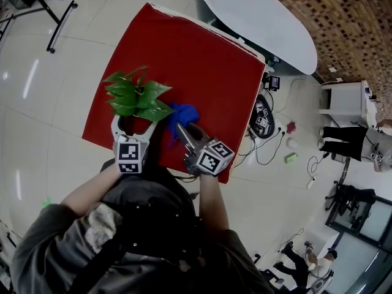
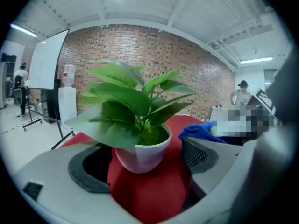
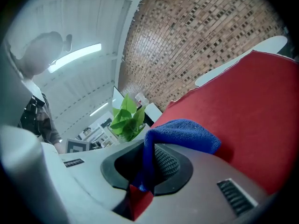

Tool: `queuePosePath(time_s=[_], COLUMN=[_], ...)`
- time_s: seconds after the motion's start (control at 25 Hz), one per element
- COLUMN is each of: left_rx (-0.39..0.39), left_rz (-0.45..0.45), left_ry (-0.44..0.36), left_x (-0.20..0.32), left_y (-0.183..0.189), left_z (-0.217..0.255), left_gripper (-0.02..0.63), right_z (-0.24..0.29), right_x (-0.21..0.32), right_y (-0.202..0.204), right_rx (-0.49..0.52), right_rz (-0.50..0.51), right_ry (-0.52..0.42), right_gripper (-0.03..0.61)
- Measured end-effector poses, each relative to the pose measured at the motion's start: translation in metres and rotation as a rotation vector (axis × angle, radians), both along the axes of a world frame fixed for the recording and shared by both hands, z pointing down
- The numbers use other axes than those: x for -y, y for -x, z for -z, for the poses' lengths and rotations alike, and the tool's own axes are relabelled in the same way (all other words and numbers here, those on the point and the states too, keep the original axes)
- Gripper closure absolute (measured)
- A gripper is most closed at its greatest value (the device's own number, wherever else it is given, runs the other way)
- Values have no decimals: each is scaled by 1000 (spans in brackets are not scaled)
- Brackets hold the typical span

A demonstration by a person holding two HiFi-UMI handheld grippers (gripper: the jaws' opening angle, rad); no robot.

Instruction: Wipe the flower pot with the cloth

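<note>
A white flower pot (image 2: 142, 155) with a leafy green plant (image 1: 136, 95) stands on the red table (image 1: 202, 60) near its front edge. My left gripper (image 1: 133, 126) is open, its jaws spread wide to either side of the pot and apart from it. My right gripper (image 1: 184, 132) is shut on a blue cloth (image 3: 180, 134), which bunches over the upper jaw. In the head view the blue cloth (image 1: 184, 113) sits just right of the plant. The pot itself is hidden under the leaves in the head view.
A white oval table (image 1: 257, 17) stands beyond the red one. Cables and small items (image 1: 269, 124) lie on the tiled floor to the right. A stand's black legs (image 1: 58, 17) are at the far left. A whiteboard (image 2: 46, 62) stands in the background.
</note>
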State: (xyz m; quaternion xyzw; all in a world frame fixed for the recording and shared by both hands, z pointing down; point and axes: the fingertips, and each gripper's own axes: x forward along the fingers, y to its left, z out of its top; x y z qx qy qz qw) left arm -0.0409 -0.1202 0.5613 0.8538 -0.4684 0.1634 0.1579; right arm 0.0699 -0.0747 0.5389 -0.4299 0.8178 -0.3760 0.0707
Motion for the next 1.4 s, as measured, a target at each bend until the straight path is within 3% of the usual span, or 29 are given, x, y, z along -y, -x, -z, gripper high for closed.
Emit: queuePosePath(time_s=[0.16,0.44,0.56,0.8,1.04,1.24,1.4], left_rx=[14,86,110,139,76,30,58], left_rz=[118,187,151,-56,-376,-626,-785], left_ry=[-14,-119,-142,-199,-226,-198,-221], left_x=[16,38,37,20,0,-7,-7], left_y=[2,1,1,-9,1,4,9], left_z=[-10,2,3,2,4,2,3], left_gripper=[146,147,150,153,153,153,152], right_z=[-5,-12,-11,-4,0,-4,-8], right_x=[-8,-8,-8,-8,11,37,64], right_y=[-14,-11,-10,-8,12,27,43], right_rx=[-12,-27,-18,-10,-42,-32,-36], right_rz=[1,43,45,52,132,230,292], right_ry=[5,3,0,1,-16,2,1], right_gripper=[529,529,529,529,529,529,529])
